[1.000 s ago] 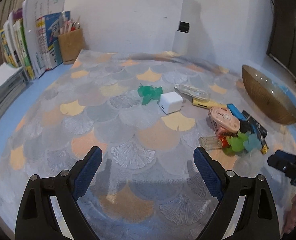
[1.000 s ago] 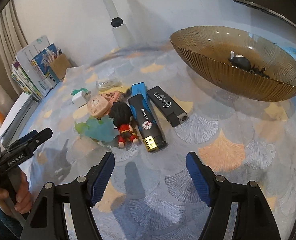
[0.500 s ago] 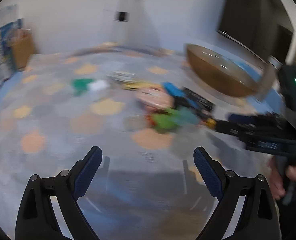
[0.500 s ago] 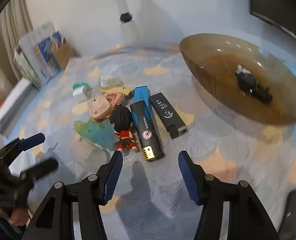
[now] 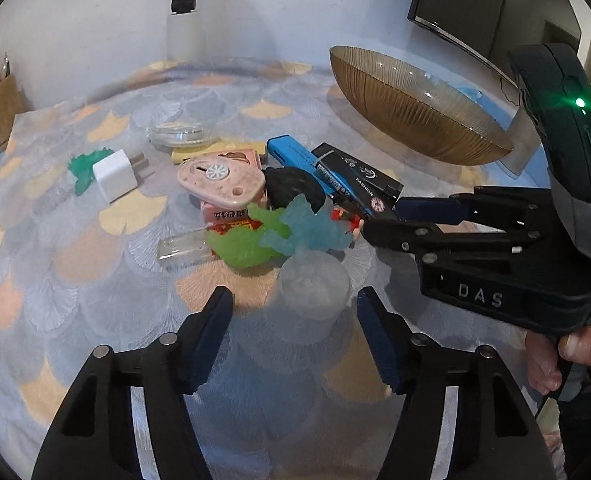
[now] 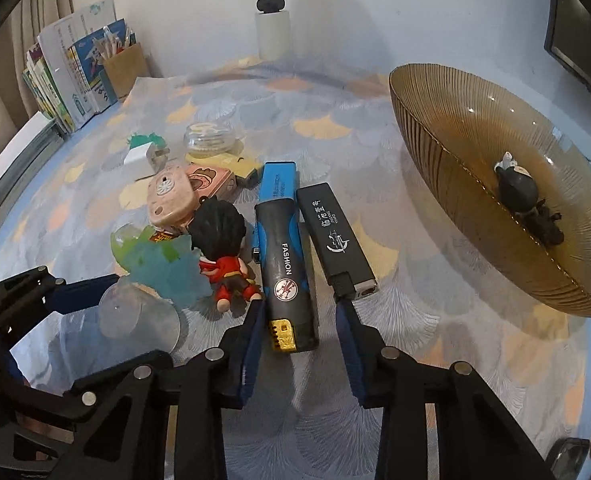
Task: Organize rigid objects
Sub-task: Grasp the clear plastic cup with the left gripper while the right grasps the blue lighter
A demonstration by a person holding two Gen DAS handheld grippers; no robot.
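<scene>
A pile of small objects lies on the scalloped mat (image 6: 435,344): a black and blue "FASHION" lighter (image 6: 285,272), a black lighter (image 6: 335,240), a blue lighter (image 6: 278,180), a red-suited figurine (image 6: 223,248), a blue-green translucent toy on a clear base (image 5: 307,236) and a pink case (image 5: 221,180). My right gripper (image 6: 301,330) is open, its fingertips on either side of the FASHION lighter's gold end. My left gripper (image 5: 293,320) is open just before the translucent toy's clear base (image 5: 313,288). The amber bowl (image 6: 427,152) holds a dark figurine (image 6: 517,188).
A white charger cube (image 5: 113,176), a green toy (image 5: 81,164), a clear round jar (image 6: 209,138) and a yellow item lie behind the pile. Books and a cardboard pen holder (image 6: 125,68) stand at the back left. A white lamp post (image 6: 271,32) stands by the wall.
My left gripper swung right and closed in on the toy pile. My right gripper moved forward and down to the FASHION lighter and its jaws narrowed.
</scene>
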